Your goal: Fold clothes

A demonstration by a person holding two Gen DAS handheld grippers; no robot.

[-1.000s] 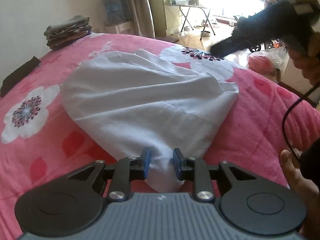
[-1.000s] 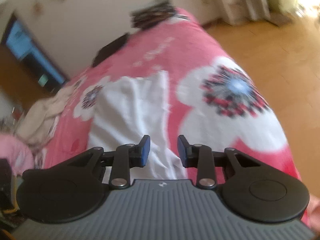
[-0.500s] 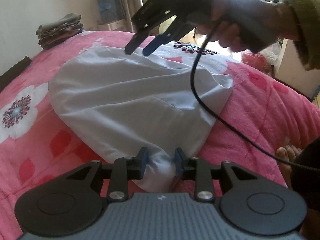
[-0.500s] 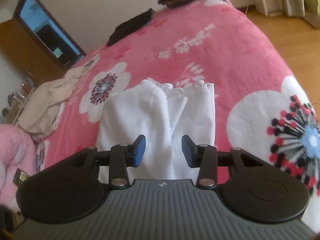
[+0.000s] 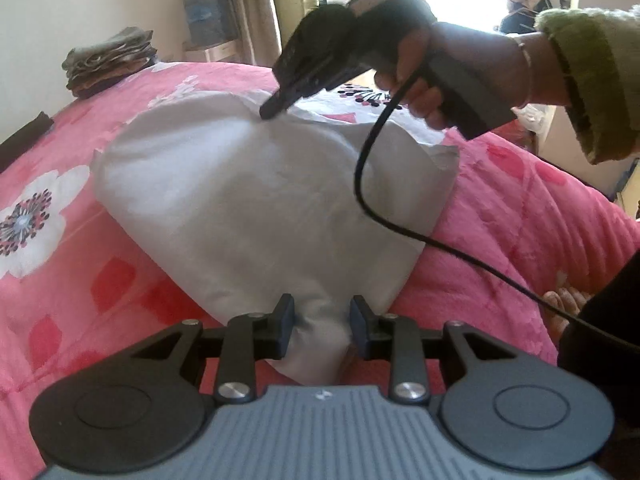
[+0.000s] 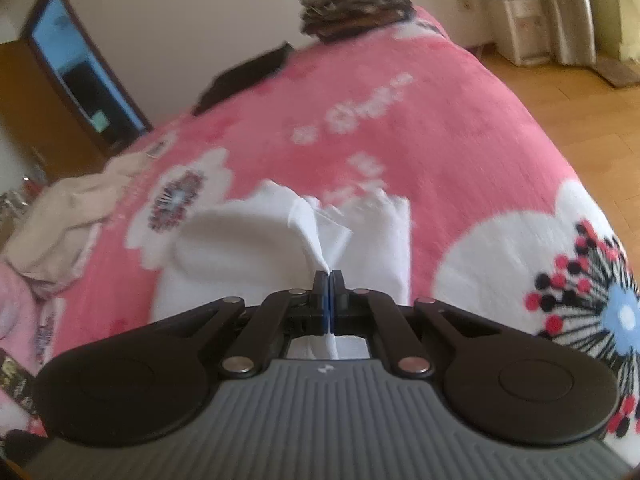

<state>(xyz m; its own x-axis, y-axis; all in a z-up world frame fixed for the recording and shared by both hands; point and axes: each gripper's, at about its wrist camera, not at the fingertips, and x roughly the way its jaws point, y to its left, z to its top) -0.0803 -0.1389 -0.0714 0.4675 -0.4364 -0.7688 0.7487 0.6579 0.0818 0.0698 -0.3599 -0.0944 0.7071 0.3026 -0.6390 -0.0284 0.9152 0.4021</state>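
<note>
A white garment (image 5: pixel 256 200) lies spread on the pink flowered blanket (image 5: pixel 60 280). My left gripper (image 5: pixel 320 326) is at its near end, with a bunched corner of the cloth pinched between the blue pads. In the left wrist view a hand in a green sleeve holds my right gripper (image 5: pixel 267 112), its tips down on the garment's far edge. In the right wrist view my right gripper (image 6: pixel 329 280) is shut on a raised fold of the white garment (image 6: pixel 248 240), and cloth shows through behind the jaws.
A stack of folded dark clothes (image 5: pixel 110 62) sits at the far corner of the bed. A beige garment (image 6: pixel 64 220) lies heaped at the bed's left side. A black cable (image 5: pixel 384 216) hangs from the right gripper across the garment. Wooden floor (image 6: pixel 580 100) lies beyond the bed.
My right gripper swung in over the bed, came down on the garment's far edge and closed on a fold. The left gripper stayed at the near corner.
</note>
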